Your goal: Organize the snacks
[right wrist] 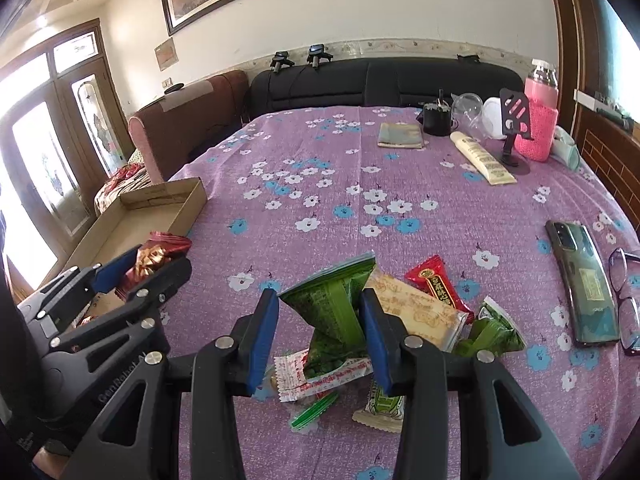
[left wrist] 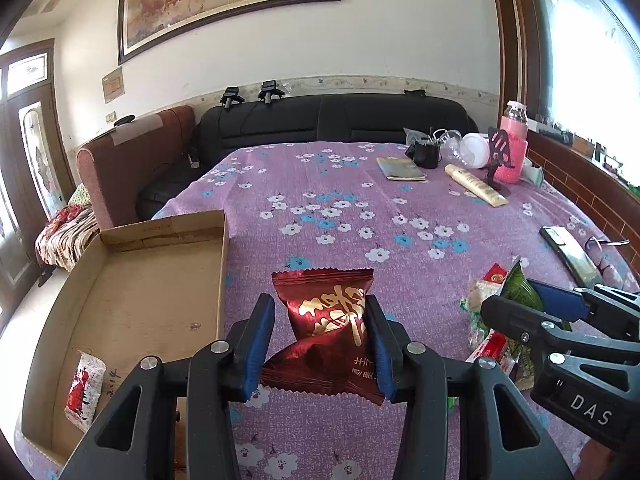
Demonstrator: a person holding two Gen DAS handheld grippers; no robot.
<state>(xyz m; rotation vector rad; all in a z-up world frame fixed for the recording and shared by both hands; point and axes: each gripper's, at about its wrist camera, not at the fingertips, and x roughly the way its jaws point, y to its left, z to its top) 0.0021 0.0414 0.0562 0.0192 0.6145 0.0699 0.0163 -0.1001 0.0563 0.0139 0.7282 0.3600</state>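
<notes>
Presently the left hand-held gripper (left wrist: pixel 320 340) pinches a dark red snack packet (left wrist: pixel 328 320) above the surface (left wrist: pixel 360 208), cardboard box (left wrist: pixel 140 280) at nine o'clock; the right hand-held gripper (right wrist: pixel 320 336) pinches a green snack packet (right wrist: pixel 334 312) over the snack pile (right wrist: pixel 420 312).

Dark red, gold-lettered snack packet (left wrist: pixel 328 320); green packet (right wrist: pixel 336 316); purple floral cloth (left wrist: pixel 360 208).

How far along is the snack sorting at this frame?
Early. Done: one red-and-white packet lies in the cardboard box. In hand: left gripper holds a dark red snack; right gripper holds a green packet. Left: the loose pile on the purple cloth.
</notes>
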